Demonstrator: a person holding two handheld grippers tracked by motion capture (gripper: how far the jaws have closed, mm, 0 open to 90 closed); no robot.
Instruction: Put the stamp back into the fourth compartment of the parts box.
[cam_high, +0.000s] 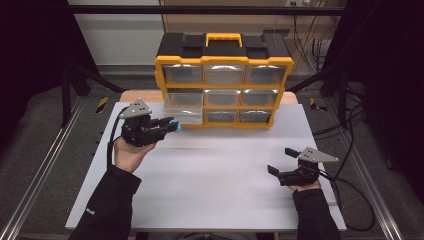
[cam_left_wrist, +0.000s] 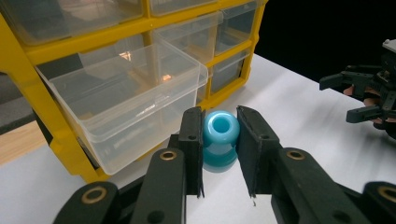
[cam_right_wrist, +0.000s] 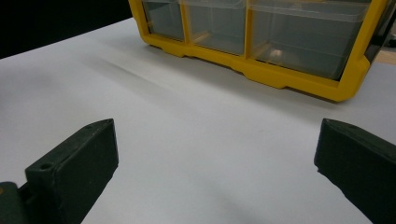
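- Right gripper (cam_high: 278, 161) nearest the camera, at the near right of the white table (cam_high: 215, 200), held low in a hand with a black sleeve behind it; jaws spread wide apart, nothing between them, only bare tabletop seen past them in the right gripper view.
- Left gripper (cam_left_wrist: 219, 140) at the far left of the table, raised off the surface in an upturned palm, pointing right toward the cabinet; jaws clamped together on a blue spool (cam_left_wrist: 220, 140).
- Blue spool squeezed sideways between the two black pads, its open hole facing up and forward in the left gripper view, a narrower waist and wider flange visible below; clear of the tabletop.
- In the high view, spool showing as a small blue tip (cam_high: 173, 123) at the end of the left gripper, just beside the front of the pulled-out drawer.
- Clear drawer (cam_left_wrist: 126, 100) drawn out of the left column of the middle row, just left of and beyond the spool; transparent walls, inside looking bare apart from reflections.
- Yellow-framed drawer cabinet (cam_high: 223, 62) standing upright at the far middle of the table, three rows of three clear drawers, black top with a yellow handle (cam_high: 223, 38).
- The two grippers well apart, the right one visible at the far right edge of the left gripper view (cam_left_wrist: 369, 100).
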